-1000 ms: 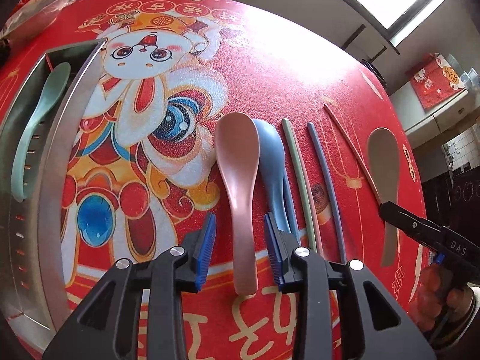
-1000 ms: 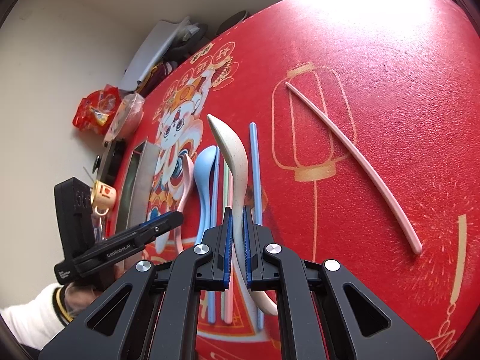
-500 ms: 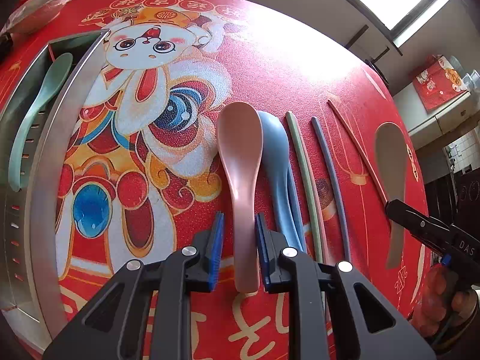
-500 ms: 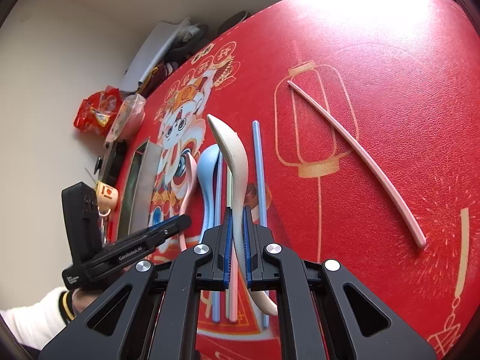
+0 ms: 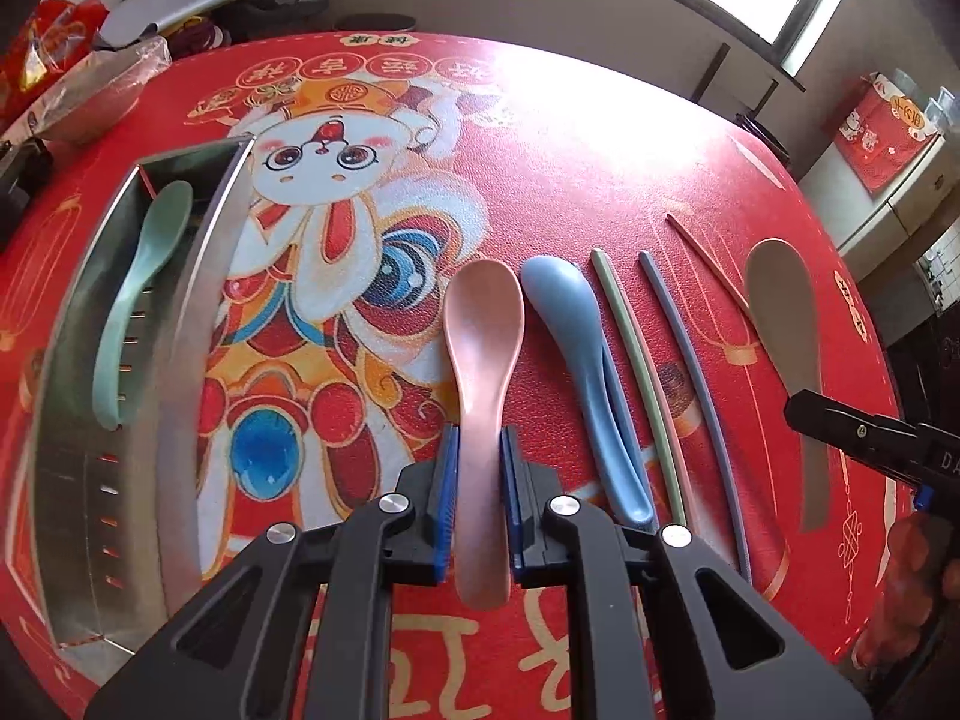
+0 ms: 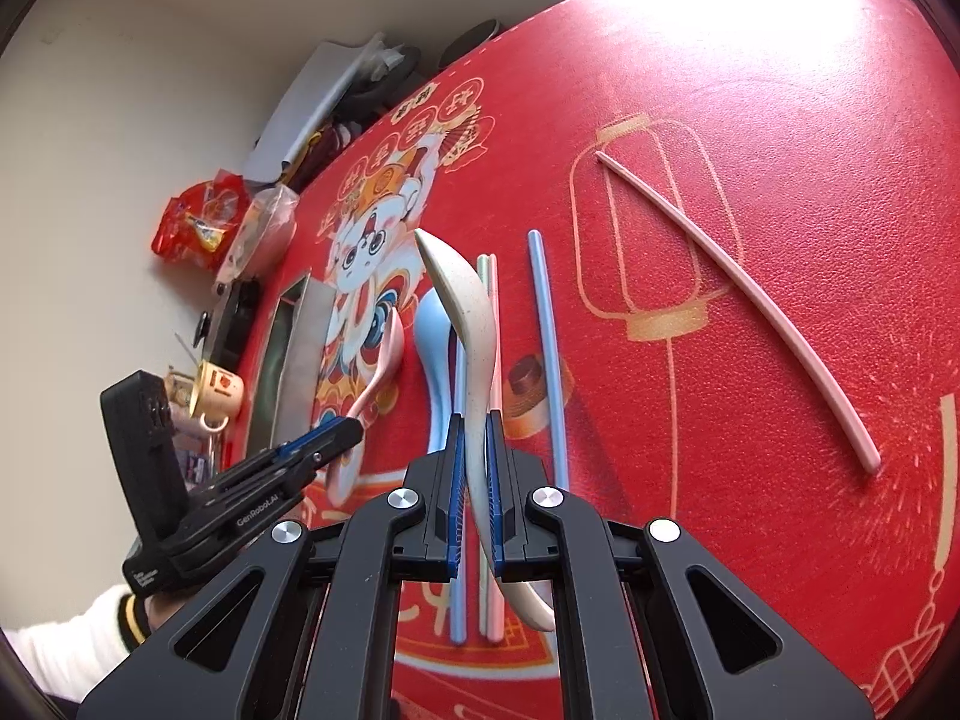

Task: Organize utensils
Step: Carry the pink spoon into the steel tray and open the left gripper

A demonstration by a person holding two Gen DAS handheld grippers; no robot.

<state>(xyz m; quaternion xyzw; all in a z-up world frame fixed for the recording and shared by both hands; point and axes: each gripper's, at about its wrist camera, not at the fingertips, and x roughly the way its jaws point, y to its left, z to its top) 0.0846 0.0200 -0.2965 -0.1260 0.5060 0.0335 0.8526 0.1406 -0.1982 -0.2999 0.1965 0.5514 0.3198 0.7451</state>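
Two spoons: one in each gripper right now.
Left gripper: pads closed onto the pink spoon at its handle; bowl end looks to lie on the mat.
Right gripper: clamped on the beige spoon, held clear above the mat.
Tray: steel, at the left, green spoon already inside.
Waiting: blue spoon just beside the pink one, then chopsticks in a row.
Tip: lift the pink spoon straight up before swinging left, or the handle may nudge the blue spoon; lower it lengthwise beside the green one.
Mat: red, textured, cartoon rabbit print, strong window glare.
Room: clutter and bags along the far wall.
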